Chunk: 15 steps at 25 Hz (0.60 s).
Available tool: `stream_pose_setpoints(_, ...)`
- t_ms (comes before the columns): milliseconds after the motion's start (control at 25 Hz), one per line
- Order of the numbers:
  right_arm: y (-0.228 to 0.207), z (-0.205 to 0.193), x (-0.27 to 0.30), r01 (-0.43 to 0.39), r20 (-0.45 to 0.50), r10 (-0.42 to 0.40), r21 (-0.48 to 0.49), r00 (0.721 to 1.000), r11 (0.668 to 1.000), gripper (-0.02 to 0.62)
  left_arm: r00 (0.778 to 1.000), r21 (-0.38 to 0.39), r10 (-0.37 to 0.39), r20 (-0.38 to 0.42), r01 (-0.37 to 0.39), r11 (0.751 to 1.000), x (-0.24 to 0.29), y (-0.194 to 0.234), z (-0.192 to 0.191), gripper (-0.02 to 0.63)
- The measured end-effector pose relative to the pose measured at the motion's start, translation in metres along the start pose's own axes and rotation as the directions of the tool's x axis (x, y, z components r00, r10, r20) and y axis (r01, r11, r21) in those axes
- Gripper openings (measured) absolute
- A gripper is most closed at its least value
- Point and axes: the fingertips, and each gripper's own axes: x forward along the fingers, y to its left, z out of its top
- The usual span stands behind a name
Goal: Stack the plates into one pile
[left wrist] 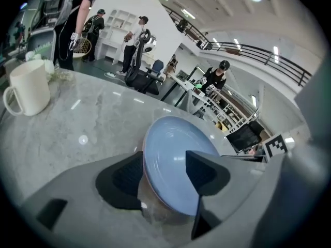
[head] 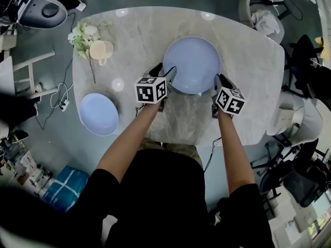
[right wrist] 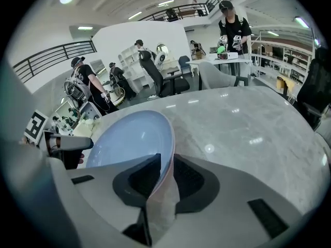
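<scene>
With the left hand-held gripper (left wrist: 163, 156) spread wide around the rim of the large blue plate (head: 192, 63) at the middle of the desk (head: 248, 50) and only the right hand-held gripper (right wrist: 166, 159) pinched on the opposite rim, a one-sided lift toward the small blue plate (head: 98, 113) at the left edge could tip and drop it.

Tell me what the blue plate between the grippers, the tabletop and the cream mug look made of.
The plate: likely glazed ceramic; glossy pale blue with soft highlights and a thin rim. The tabletop: polished marble or a marble-look slab; grey veining and mirrored ceiling lights. The mug: probably ceramic, smooth cream; finish hard to judge.
</scene>
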Motion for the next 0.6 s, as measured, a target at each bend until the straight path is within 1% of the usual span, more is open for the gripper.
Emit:
stream_pose_setpoints(40, 0.001, -0.001, 0.0, 0.002, 0.003, -0.002, 0.003, 1.0, 1.0, 0.07, 1.0, 0.02, 0.006, 0.008, -0.006, 1.0, -0.003, 0.003, 0.001, 0.253)
stream_pose_setpoints(120, 0.002, -0.001, -0.001, -0.003, 0.012, 0.003, 0.025, 1.0, 1.0, 0.113, 1.0, 0.032, 0.019, 0.009, -0.019, 0.999, -0.006, 0.009, 0.002, 0.253)
stream_pose_setpoints(280, 0.002, 0.003, -0.001, -0.024, 0.017, 0.023, 0.042, 1.0, 0.999, 0.114, 0.999, 0.014, 0.035, 0.006, -0.035, 0.999, 0.001, 0.02, 0.004, 0.252)
stream_pose_setpoints(320, 0.003, 0.003, 0.0, -0.029, 0.016, 0.029, 0.044, 0.999, 0.999, 0.114, 0.999, 0.009, 0.036, 0.009, -0.036, 0.999, 0.002, 0.023, 0.004, 0.231)
stream_pose_setpoints(360, 0.004, 0.003, 0.002, -0.035, 0.016, 0.035, 0.049, 0.999, 0.998, 0.114, 0.999, 0.005, 0.038, 0.013, -0.038, 0.999, 0.002, 0.026, 0.005, 0.178)
stream_pose_setpoints(400, 0.004, 0.002, 0.003, -0.041, 0.015, 0.04, 0.059, 0.999, 0.997, 0.114, 0.999, 0.003, 0.041, 0.014, -0.041, 0.999, 0.001, 0.028, 0.005, 0.149)
stream_pose_setpoints(560, 0.0, -0.003, 0.009, -0.065, -0.001, 0.065, 0.122, 0.998, 0.99, 0.111, 0.999, 0.008, 0.039, -0.029, -0.038, 0.999, 0.011, 0.033, -0.003, 0.149)
stream_pose_setpoints(600, 0.0, -0.006, 0.011, -0.07, -0.01, 0.072, 0.138, 0.997, 0.988, 0.101, 0.999, 0.009, 0.034, -0.041, -0.034, 0.999, 0.013, 0.034, -0.005, 0.149)
